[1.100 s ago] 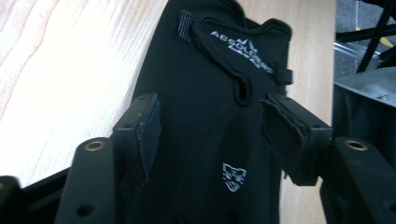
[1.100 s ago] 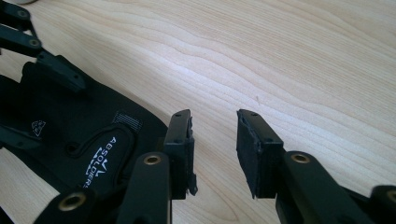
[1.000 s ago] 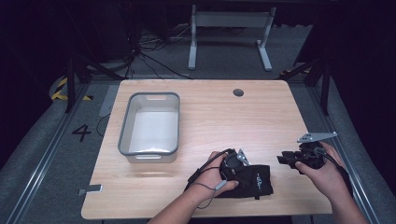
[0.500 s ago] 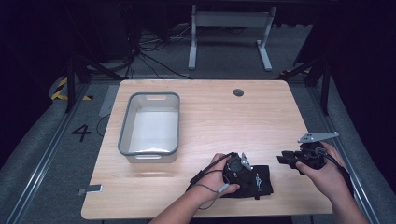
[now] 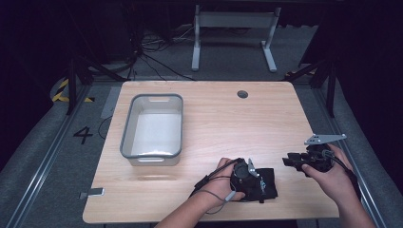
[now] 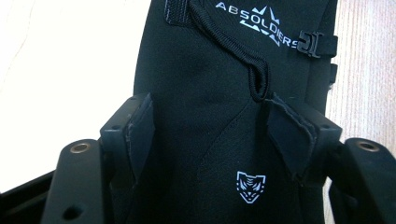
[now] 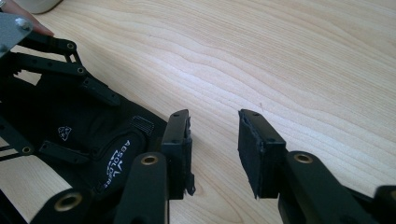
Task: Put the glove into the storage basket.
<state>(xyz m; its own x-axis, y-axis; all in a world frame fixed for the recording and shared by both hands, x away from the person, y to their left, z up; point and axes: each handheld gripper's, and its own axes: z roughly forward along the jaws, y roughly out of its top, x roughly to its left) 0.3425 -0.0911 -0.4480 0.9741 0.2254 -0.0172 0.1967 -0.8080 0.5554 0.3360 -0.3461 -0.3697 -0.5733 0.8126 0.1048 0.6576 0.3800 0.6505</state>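
A black fabric pad (image 5: 267, 189) with white "ABSOLDIERS" lettering, a strap loop and a small buckle lies flat near the table's front edge. My left gripper (image 5: 255, 179) points down onto it. In the left gripper view the pad (image 6: 210, 60) spreads under and between the jaws of the left gripper (image 6: 208, 116). These jaws have just been opening and stand apart, and the pads do not pinch the fabric. My right gripper (image 5: 288, 160) hovers to the pad's right. Its jaws (image 7: 215, 126) have just opened a little further, with bare wood between them and the pad (image 7: 93, 135) beside them.
A grey and white plastic bin (image 5: 127, 137) stands on the left half of the wooden table (image 5: 228, 118). A round cable hole (image 5: 242, 94) sits near the far edge. Metal stand legs and cables lie on the floor beyond.
My left gripper has shifted slightly right over the pad and its jaws stand wider. The right hand has stayed where it was.
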